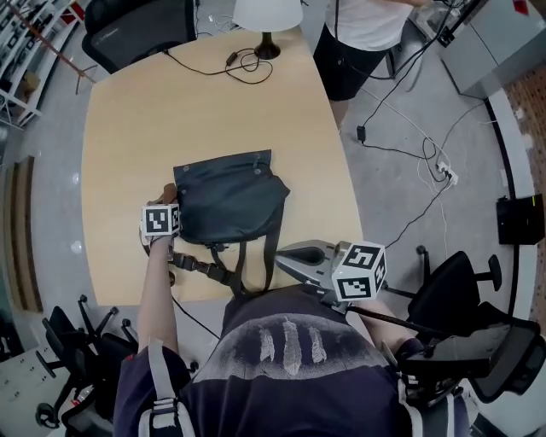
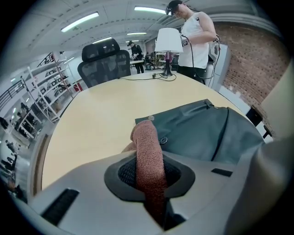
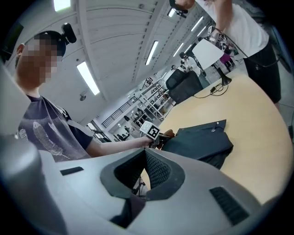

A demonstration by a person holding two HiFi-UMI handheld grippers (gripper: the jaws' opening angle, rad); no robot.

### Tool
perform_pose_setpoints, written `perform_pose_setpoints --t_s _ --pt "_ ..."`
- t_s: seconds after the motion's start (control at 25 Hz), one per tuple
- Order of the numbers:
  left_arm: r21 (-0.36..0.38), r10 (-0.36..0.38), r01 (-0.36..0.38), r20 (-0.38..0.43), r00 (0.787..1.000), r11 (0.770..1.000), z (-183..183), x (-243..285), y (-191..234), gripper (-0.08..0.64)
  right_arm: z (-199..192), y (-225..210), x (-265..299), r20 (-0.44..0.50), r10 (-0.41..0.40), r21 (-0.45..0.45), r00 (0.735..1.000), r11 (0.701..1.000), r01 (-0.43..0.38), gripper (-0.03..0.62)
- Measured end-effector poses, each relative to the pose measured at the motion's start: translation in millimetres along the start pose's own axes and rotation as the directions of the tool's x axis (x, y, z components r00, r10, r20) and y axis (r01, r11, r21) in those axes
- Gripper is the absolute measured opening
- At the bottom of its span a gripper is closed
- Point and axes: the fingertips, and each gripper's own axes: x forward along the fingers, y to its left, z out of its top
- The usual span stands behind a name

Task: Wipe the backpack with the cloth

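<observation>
Centrally on the pale wooden table with rounded corners (image 1: 119,128) lies the slate-grey fabric backpack (image 1: 230,201). It lies flat, its soft flap creased and closed with two round metal studs (image 1: 256,168). Two flat webbing straps (image 1: 241,265) trail from its lower edge over the near rim of the table.

The left gripper (image 1: 167,203) is at the bag's left edge. Its jaws pinch a rust-brown terry cloth (image 2: 149,156), a nubbly roll that stands up between the dark mesh pads. The tip of the cloth is level with the bag's near corner; whether it touches the fabric cannot be told.

The right gripper (image 3: 147,158) is held off the table's near right edge, close to the person's chest and apart from the bag. Its ribbed pads are pressed together with nothing between them.

At the far end of the table stands one lamp with a white shade and a black base (image 1: 267,17), with a looped black cable (image 1: 243,61) beside it. One black high-backed office chair (image 1: 136,30) stands past the far left corner. A person in a white top (image 1: 363,34) stands at the far right.
</observation>
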Motion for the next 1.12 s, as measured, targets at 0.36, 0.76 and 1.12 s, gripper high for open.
perform_pose_setpoints --t_s 0.36,0.76,1.12 --pt "0.050 -0.052 0.053 -0.027 0.998 0.997 33.5 6.3 -68.9 0.055 9.6 -23.8 -46.2 0.016 0.027 0.006 1.000 1.000 -0.027 0.002" --pt "0.242 -0.141 0.152 -0.063 0.988 0.958 77.8 36.3 -170.4 0.054 9.4 -31.4 -74.0 0.059 0.032 0.021 0.998 0.999 -0.034 0.002" --pt "0.389 -0.297 0.324 -0.130 0.946 0.862 106.1 40.8 -274.4 0.054 0.8 -40.9 -96.5 0.113 0.006 0.064 0.994 0.998 -0.013 0.002"
